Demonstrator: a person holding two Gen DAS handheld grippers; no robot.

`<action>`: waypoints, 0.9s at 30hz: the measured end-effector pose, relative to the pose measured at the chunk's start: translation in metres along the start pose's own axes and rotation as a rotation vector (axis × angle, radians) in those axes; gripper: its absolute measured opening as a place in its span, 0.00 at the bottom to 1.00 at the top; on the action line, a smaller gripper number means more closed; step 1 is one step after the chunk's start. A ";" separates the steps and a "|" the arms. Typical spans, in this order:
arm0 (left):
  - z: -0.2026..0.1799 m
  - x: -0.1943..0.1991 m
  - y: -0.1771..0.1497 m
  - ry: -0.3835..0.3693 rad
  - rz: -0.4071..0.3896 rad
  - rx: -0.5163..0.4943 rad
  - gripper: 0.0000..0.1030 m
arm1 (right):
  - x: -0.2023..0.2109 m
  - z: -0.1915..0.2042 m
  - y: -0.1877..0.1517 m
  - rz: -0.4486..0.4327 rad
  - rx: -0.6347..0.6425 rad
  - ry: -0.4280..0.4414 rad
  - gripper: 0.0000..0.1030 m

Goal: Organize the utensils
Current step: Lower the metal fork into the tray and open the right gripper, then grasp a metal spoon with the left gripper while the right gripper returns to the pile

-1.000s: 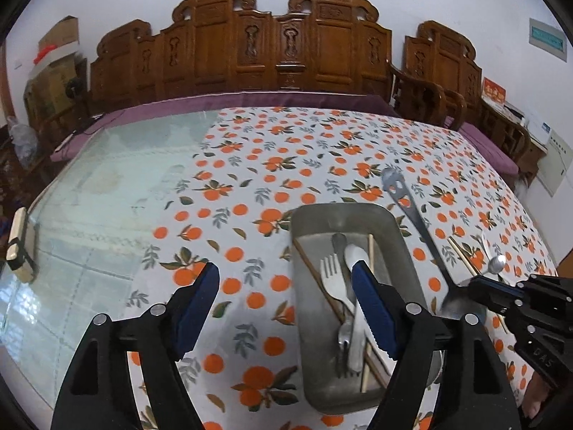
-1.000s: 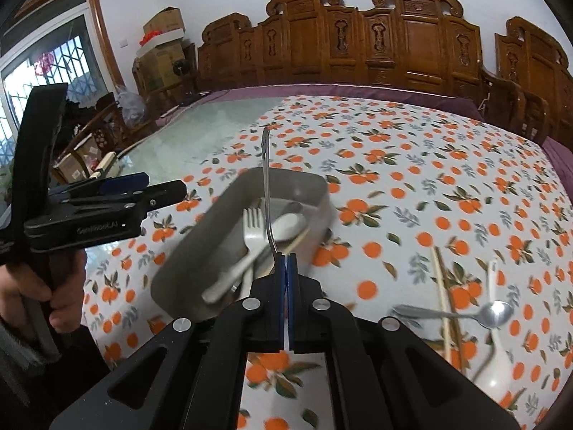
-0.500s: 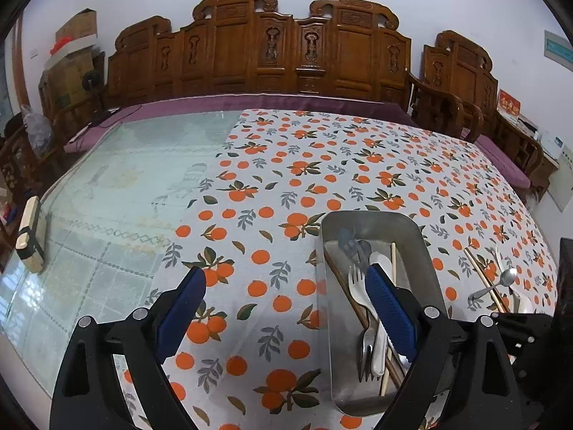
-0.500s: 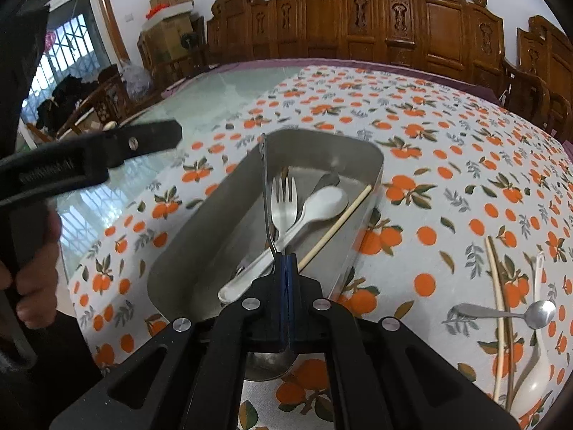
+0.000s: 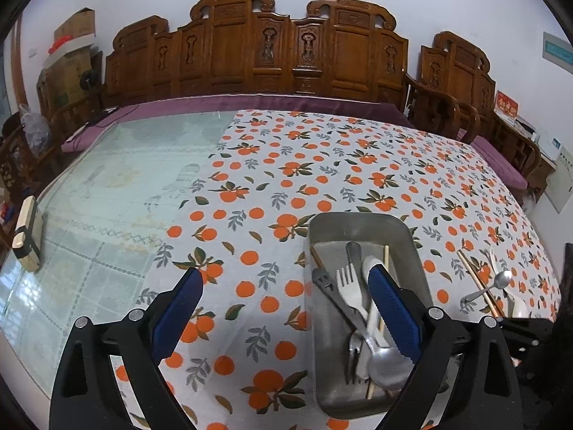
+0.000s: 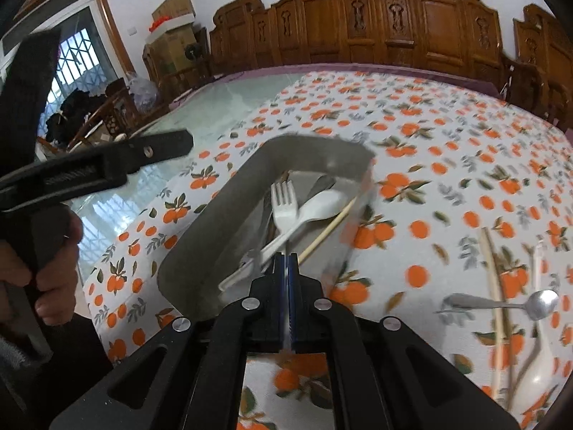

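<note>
In the tray (image 5: pixel 361 222): two forks (image 5: pixel 349 286); right fingers (image 6: pixel 292 286) pinch one metal spoon (image 5: pixel 388 362); left fingers (image 5: pixel 394 311), opening and empty, straddle its left wall.

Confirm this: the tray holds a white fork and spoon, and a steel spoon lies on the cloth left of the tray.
Wrong side: the steel spoon lies on the cloth right of the tray; the right wrist view shows it.

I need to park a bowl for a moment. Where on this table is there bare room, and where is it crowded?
Bare: the glass tabletop left of the orange-print cloth, and the cloth beyond the metal tray. Crowded: the tray itself, full of cutlery, and the cloth to its right, where a metal spoon and chopsticks lie.
</note>
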State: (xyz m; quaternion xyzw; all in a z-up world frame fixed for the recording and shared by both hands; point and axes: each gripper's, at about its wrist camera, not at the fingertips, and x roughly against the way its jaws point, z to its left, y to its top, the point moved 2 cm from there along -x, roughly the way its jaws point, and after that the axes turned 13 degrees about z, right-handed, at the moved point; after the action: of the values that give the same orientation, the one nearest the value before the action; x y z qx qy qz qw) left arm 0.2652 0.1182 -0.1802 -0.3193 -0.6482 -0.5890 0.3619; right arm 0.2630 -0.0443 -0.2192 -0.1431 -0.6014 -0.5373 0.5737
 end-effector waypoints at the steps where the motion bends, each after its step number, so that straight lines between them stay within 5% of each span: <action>1: -0.003 0.000 0.000 -0.006 -0.001 -0.004 0.87 | 0.005 -0.003 0.000 -0.009 -0.002 -0.005 0.03; 14: -0.064 0.000 -0.007 -0.081 -0.007 -0.108 0.87 | 0.096 -0.090 -0.035 -0.096 -0.073 -0.183 0.03; 18: -0.084 -0.001 -0.013 -0.103 -0.001 -0.142 0.87 | 0.101 -0.118 -0.053 -0.082 -0.106 -0.239 0.15; 27: -0.129 -0.003 -0.031 -0.159 0.007 -0.235 0.87 | 0.082 -0.173 -0.086 -0.031 -0.209 -0.296 0.16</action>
State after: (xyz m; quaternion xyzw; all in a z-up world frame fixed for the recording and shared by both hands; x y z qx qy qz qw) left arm 0.2525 -0.0132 -0.1937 -0.4074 -0.6003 -0.6325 0.2713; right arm 0.2633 -0.2539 -0.2325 -0.2699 -0.6224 -0.5788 0.4525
